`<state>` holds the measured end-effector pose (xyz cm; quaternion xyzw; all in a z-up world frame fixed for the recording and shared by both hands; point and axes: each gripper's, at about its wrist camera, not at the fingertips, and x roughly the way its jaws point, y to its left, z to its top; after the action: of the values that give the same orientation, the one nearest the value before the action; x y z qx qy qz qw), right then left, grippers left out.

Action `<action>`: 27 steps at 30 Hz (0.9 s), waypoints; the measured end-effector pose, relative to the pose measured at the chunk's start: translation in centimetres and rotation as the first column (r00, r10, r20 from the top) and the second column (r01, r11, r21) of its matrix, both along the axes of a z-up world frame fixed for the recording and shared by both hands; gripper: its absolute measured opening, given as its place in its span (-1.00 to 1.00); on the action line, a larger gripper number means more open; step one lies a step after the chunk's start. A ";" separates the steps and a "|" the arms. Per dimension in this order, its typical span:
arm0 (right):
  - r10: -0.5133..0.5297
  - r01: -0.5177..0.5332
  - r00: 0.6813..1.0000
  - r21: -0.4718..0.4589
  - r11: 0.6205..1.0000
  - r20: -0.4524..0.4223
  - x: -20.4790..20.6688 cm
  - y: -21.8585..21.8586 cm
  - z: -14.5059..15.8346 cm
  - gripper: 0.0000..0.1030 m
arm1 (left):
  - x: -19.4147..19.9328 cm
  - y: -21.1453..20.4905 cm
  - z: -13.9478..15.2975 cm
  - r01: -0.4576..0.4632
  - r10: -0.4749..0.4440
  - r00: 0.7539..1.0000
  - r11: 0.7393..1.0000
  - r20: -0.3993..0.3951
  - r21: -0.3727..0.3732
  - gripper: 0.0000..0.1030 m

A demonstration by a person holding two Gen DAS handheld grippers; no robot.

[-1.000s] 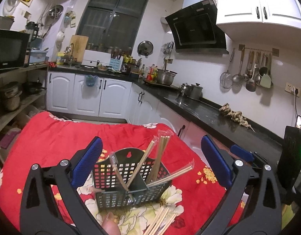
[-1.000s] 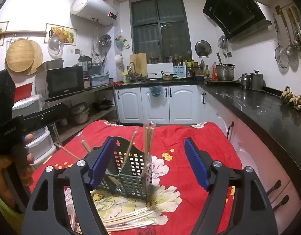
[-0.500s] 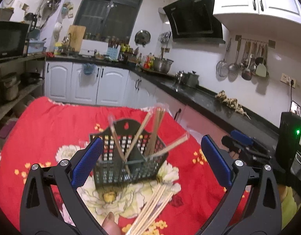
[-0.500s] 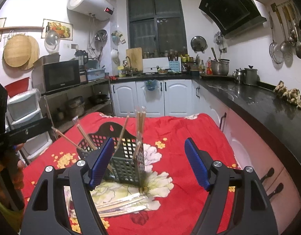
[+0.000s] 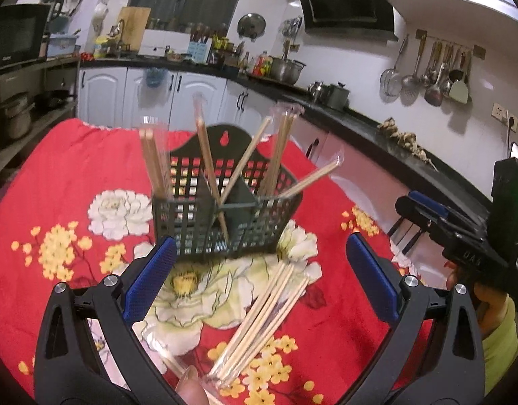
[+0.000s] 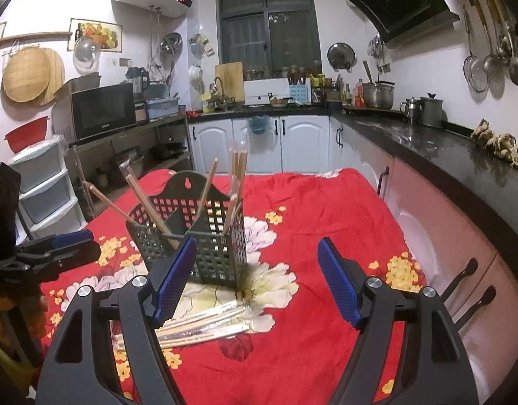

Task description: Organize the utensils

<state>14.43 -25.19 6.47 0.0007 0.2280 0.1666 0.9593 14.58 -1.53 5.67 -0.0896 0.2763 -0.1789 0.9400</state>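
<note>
While both grippers hover w/ nothing between jaws:
Basket (image 5: 225,216): upright on red cloth (image 5: 73,168), holds chopsticks.
Loose chopsticks (image 5: 259,317): flat, just in front of basket.
L gripper (image 5: 259,276): released, above loose chopsticks.
R gripper (image 6: 255,276): released, near basket.

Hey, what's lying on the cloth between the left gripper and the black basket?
A loose bundle of wrapped chopsticks lies on the flowered red cloth between the open left gripper and the basket, clearest in the left wrist view.

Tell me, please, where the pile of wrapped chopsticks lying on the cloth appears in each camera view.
Left wrist: pile of wrapped chopsticks, bottom centre, between the open fingers.
Right wrist: same pile, lower left, beside the left finger.
Shared landmark: dark utensil basket standing just behind the pile.
</note>
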 end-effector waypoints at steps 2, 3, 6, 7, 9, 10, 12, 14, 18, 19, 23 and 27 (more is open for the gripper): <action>0.004 -0.004 1.000 -0.006 1.000 -0.011 0.0 0.1 -0.4 0.39 | -0.1 0.0 -0.6 -0.001 0.001 1.000 1.000 -0.012 0.011 0.79; 0.006 -0.006 1.000 -0.007 1.000 -0.015 0.0 0.1 -0.7 0.39 | -0.1 0.0 -1.0 -0.001 0.001 1.000 1.000 -0.023 0.013 0.79; 0.013 -0.013 0.999 -0.012 1.000 -0.033 0.1 0.3 -1.2 0.39 | -0.2 0.0 -1.7 0.001 0.000 0.999 1.000 -0.043 0.021 0.79; 0.015 -0.016 0.999 -0.015 1.000 -0.039 0.1 0.4 -1.4 0.39 | -0.2 0.0 -2.0 0.001 0.000 0.999 1.000 -0.049 0.024 0.79; 0.019 -0.020 0.998 -0.024 1.000 -0.052 0.2 0.5 -1.8 0.39 | -0.2 0.2 -2.5 -0.005 0.007 0.998 1.000 -0.069 0.025 0.79; 0.020 -0.022 0.998 -0.026 0.999 -0.055 0.3 0.6 -1.9 0.39 | -0.2 0.3 -2.8 -0.006 0.008 0.997 1.000 -0.082 0.025 0.79; 0.022 -0.025 0.997 -0.034 0.999 -0.069 0.5 0.6 -2.3 0.39 | -0.3 0.5 -3.4 -0.010 0.014 0.995 0.999 -0.100 0.032 0.79; 0.026 -0.030 0.996 -0.039 0.999 -0.083 0.8 0.8 -2.6 0.39 | -0.4 0.7 -3.9 -0.010 0.014 0.993 0.999 -0.117 0.035 0.79; 0.028 -0.034 0.993 -0.049 0.998 -0.119 1.5 0.9 -3.7 0.39 | -0.7 0.9 -5.0 -0.009 0.015 0.989 0.999 -0.145 0.040 0.79; 0.031 -0.037 0.991 -0.050 0.998 -0.129 1.6 1.0 -4.0 0.36 | -0.7 1.0 -5.3 -0.006 0.012 0.988 0.999 -0.156 0.035 0.79; 0.038 -0.048 0.987 -0.064 0.997 -0.158 2.2 1.2 -4.8 0.31 | -0.9 1.1 -6.5 0.009 -0.002 0.981 0.999 -0.194 0.035 0.60; 0.056 -0.071 0.980 -0.072 0.995 -0.194 3.0 1.6 -5.8 0.26 | -1.4 1.1 -7.4 0.020 -0.009 0.975 0.999 -0.221 0.046 0.46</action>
<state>17.40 -23.56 0.68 -0.0283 0.3254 0.1871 0.9264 13.16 -0.46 -1.77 -0.0842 0.3839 -0.1680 0.9041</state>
